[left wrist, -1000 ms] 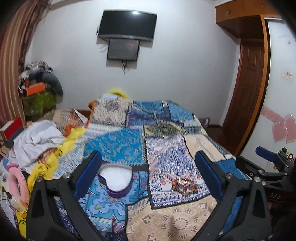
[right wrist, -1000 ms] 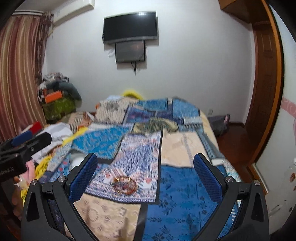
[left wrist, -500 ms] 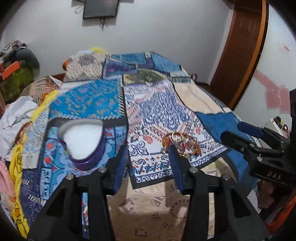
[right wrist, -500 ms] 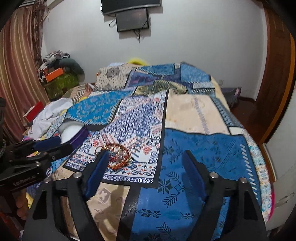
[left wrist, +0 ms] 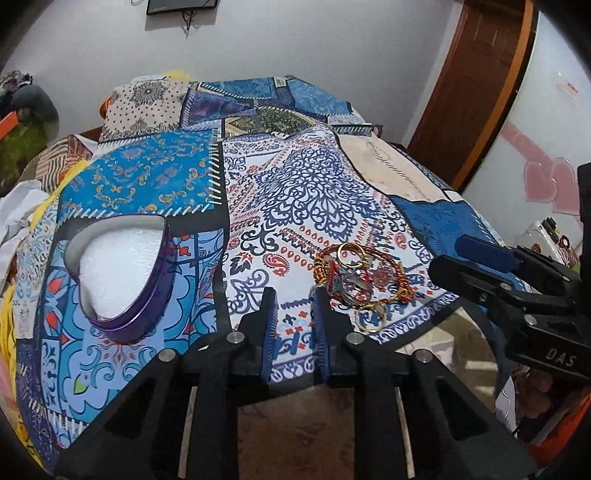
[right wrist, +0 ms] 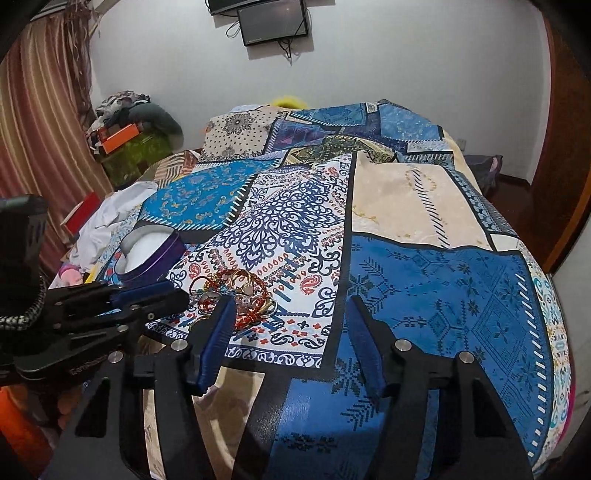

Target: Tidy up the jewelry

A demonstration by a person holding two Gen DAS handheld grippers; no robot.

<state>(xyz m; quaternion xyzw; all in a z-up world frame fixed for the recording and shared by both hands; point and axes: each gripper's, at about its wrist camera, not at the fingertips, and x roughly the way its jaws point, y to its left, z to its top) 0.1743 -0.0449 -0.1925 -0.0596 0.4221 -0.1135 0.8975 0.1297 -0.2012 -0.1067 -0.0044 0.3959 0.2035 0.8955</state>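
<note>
A pile of jewelry (left wrist: 360,278), gold rings and red-and-gold bangles, lies on the patterned bedspread; it also shows in the right wrist view (right wrist: 236,295). An open purple heart-shaped tin (left wrist: 122,269) with white padding sits to its left, seen too in the right wrist view (right wrist: 151,253). My left gripper (left wrist: 293,301) hovers just left of the pile, jaws narrowed with a small gap, empty. My right gripper (right wrist: 291,317) is open and empty, its left finger (right wrist: 214,332) in front of the pile.
The patchwork bedspread (right wrist: 436,280) covers the whole bed. White cloth (right wrist: 110,210) and clutter lie at the bed's left side. A wooden door (left wrist: 476,74) stands at the right. A TV (right wrist: 273,18) hangs on the far wall.
Both grippers have tilted down and moved in close to the jewelry pile. The left jaws have closed from wide open to a narrow gap. The right jaws have narrowed somewhat.
</note>
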